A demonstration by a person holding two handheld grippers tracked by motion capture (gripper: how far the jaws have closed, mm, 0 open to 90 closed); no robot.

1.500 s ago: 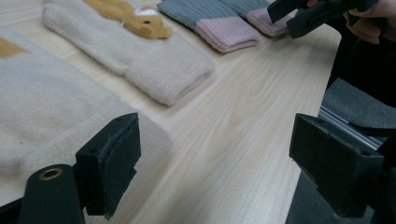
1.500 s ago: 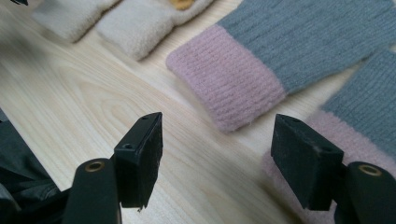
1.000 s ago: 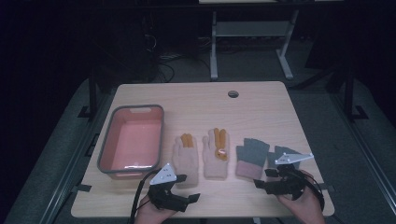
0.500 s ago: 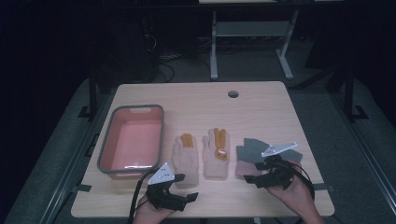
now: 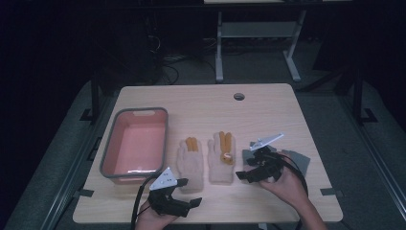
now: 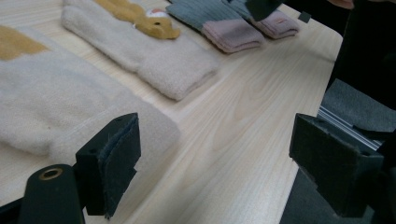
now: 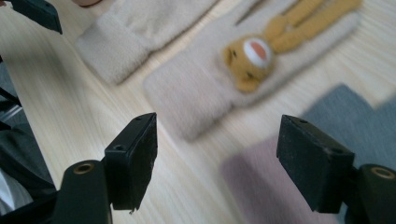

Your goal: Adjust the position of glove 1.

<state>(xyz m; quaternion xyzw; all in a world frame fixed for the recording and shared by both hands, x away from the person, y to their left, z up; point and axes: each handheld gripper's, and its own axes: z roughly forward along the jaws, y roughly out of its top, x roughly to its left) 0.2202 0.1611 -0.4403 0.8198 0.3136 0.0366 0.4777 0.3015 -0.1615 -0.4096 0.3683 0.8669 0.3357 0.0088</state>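
high view: right hand-held gripper (image 5: 249,173) released over grey gloves (image 5: 293,158), right of the bunny glove (image 5: 221,155), poised to pick | left gripper view: left hand-held gripper (image 6: 212,163) released beside plain cream glove (image 6: 60,109) | right gripper view: jaws wide, grey cuff (image 7: 261,179) between them on counter (image 7: 65,93)

Black jaws, grey three-cornered plates, black cables

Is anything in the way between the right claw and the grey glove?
Nothing visible. The right claw hangs open just above the grey glove and its pink cuff, with the bunny glove off to one side.
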